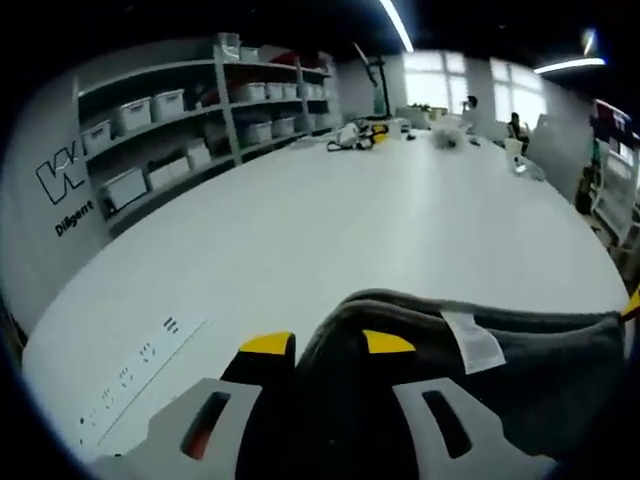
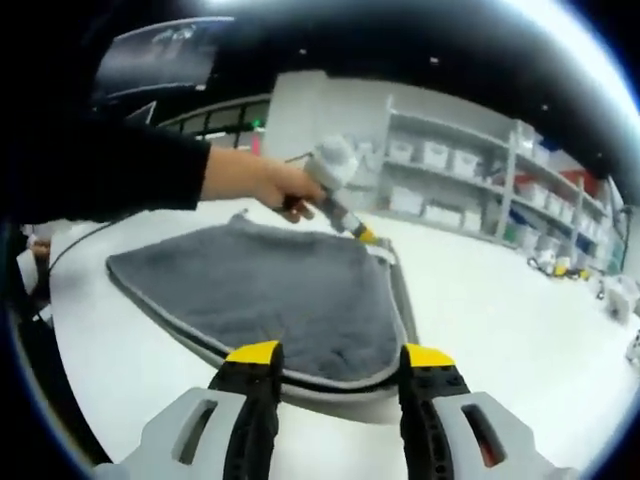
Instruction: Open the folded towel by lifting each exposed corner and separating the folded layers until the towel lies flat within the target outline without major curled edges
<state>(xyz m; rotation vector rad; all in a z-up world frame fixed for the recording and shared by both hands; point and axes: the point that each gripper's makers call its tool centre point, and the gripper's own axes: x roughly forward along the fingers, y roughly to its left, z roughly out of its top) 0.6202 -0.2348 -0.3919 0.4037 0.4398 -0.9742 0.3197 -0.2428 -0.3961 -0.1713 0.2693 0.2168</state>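
While the grey towel [image 2: 270, 290] is lying on the white tabletop [image 2: 480, 300], the left claw [image 1: 330, 345] is gripping its far edge; the right claw [image 2: 340, 355] is hovering spread apart over the near pale-trimmed edge, bare tabletop stretching beyond.

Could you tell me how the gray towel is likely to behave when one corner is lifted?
The towel will probably flop and drape: in the left gripper view it bunches softly over the left gripper. Its stacked layers may cling together. On the smooth white table it could slide rather than unfold.
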